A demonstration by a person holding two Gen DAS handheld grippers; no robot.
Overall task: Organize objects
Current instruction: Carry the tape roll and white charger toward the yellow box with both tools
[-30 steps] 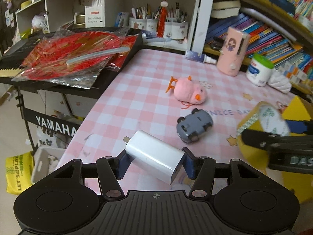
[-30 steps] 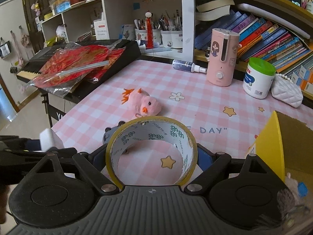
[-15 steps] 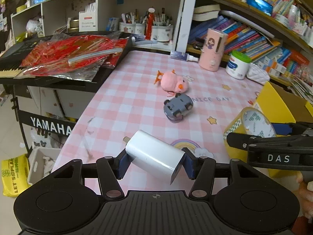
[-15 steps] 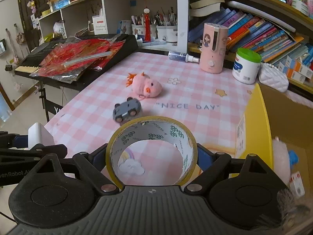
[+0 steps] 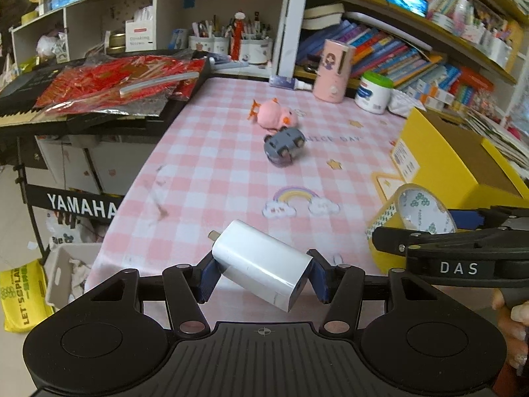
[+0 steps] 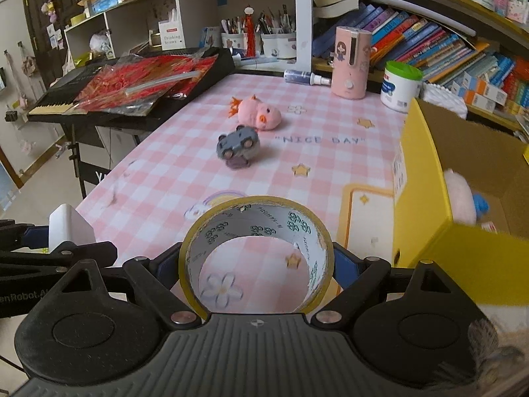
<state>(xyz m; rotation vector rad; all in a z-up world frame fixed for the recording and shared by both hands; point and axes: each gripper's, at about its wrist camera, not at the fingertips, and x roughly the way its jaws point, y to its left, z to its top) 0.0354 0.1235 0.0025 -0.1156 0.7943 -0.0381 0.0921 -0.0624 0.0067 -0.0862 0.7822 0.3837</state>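
My left gripper is shut on a white charger block, held tilted above the near edge of the pink checked table. My right gripper is shut on a yellow tape roll, its blue pads pressing both sides. The same tape roll shows at the right of the left wrist view, and the charger at the left of the right wrist view. An open yellow cardboard box stands at the right, with a pink plush and small items inside. A grey toy car and a pink plush pig lie mid-table.
A pink canister, a green-lidded tub and a spray bottle stand at the table's far edge before shelves of books. A keyboard under red foil packs sits left of the table. A bin stands on the floor.
Both grippers have drawn back from the shelves towards the near table edge with their loads. The toy car and pig now look farther off, and the yellow box has come into view.
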